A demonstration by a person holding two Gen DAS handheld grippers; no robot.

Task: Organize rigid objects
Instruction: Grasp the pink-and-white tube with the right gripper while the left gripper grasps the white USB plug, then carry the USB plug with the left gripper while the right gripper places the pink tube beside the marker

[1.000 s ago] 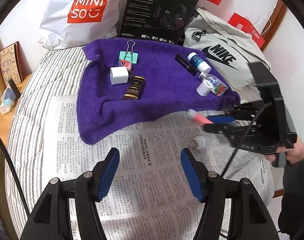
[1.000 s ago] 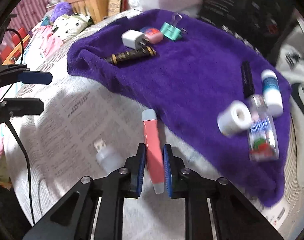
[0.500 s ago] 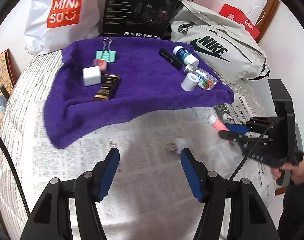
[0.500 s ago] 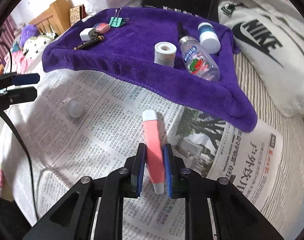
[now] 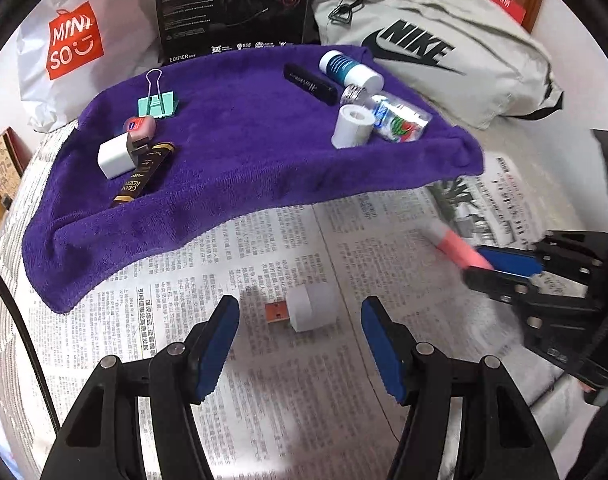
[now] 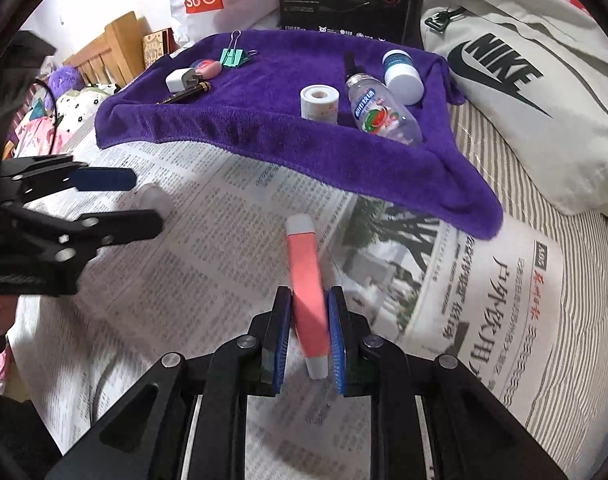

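— On the newspaper (image 5: 264,420) spread over the bed, what is each tool doing?
— The right gripper (image 6: 310,332) clamps a pink tube (image 6: 306,280) above the paper. The left gripper (image 5: 300,340) hangs with jaws apart, a small white USB plug (image 5: 310,308) lying between them, untouched.
— And the other items?
— They rest on a purple towel (image 5: 244,152) beyond: a binder clip (image 5: 157,102), a tape roll (image 5: 352,126), a clear bottle (image 5: 400,118).
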